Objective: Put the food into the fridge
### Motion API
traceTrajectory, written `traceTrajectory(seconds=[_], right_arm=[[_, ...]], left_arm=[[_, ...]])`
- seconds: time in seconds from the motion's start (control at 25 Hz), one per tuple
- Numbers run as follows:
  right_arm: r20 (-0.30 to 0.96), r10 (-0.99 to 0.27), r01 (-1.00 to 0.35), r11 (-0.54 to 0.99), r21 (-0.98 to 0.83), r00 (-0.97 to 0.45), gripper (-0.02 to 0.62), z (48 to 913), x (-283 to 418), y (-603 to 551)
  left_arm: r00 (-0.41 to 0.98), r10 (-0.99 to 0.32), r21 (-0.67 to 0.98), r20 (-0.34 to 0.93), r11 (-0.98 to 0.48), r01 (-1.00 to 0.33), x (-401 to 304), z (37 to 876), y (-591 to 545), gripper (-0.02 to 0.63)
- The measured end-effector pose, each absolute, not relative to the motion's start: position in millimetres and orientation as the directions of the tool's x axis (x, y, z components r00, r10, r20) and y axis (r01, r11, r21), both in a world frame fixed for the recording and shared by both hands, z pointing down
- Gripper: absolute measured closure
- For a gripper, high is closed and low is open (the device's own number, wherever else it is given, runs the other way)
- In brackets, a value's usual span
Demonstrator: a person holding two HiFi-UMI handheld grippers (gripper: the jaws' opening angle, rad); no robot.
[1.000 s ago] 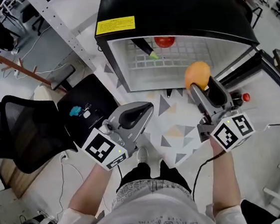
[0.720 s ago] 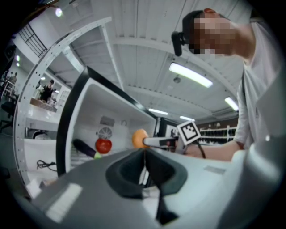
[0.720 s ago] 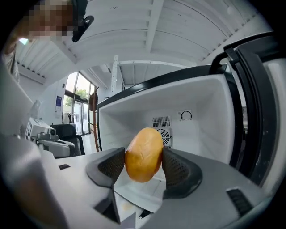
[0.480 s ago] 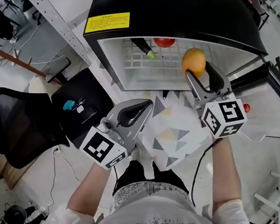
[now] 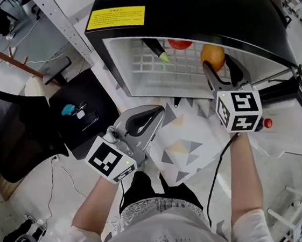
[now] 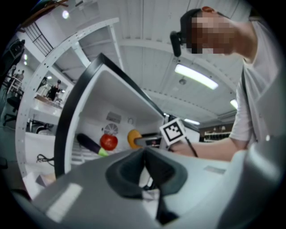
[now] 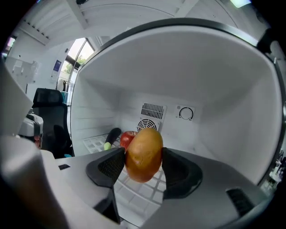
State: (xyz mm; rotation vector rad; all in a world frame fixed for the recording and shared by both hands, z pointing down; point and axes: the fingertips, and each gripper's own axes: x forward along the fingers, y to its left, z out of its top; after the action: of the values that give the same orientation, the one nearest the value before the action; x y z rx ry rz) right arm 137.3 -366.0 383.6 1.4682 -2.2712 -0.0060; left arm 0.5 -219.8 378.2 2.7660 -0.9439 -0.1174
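So, my right tongs [image 7: 142, 166] are clamped on the orange [image 7: 144, 152] at its middle, fridge [image 7: 223, 89] just ahead; left tongs [image 6: 144, 157] are closed, empty. I'd guess firm, round, slightly slippery.

The fridge [image 5: 192, 10] was black outside and white inside, standing open, with a yellow label on its top front edge. On its white grid shelf [image 5: 150, 69] lay a dark eggplant [image 7: 111, 135], its green end towards the opening, and just beside it, near the back wall, a red tomato [image 7: 126, 138]. An orange [image 7: 144, 154], oval and yellow-orange with a dull skin, was clamped upright between the jaws of the right gripper [image 5: 218, 64], held at the fridge's opening above the shelf's front, apart from the other two.
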Motion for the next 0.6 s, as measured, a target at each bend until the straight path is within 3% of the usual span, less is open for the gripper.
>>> traceTrajectory(seconds=[0.6], right_arm=[[0.407,-0.883,-0.849,0.389,0.358,-0.233,0.339,412.6,154.1,-418.2]], left_arm=[[0.781,-0.625,0.244,-0.001,-0.757,-0.606,-5.0,397.3,-227.7,0.595]])
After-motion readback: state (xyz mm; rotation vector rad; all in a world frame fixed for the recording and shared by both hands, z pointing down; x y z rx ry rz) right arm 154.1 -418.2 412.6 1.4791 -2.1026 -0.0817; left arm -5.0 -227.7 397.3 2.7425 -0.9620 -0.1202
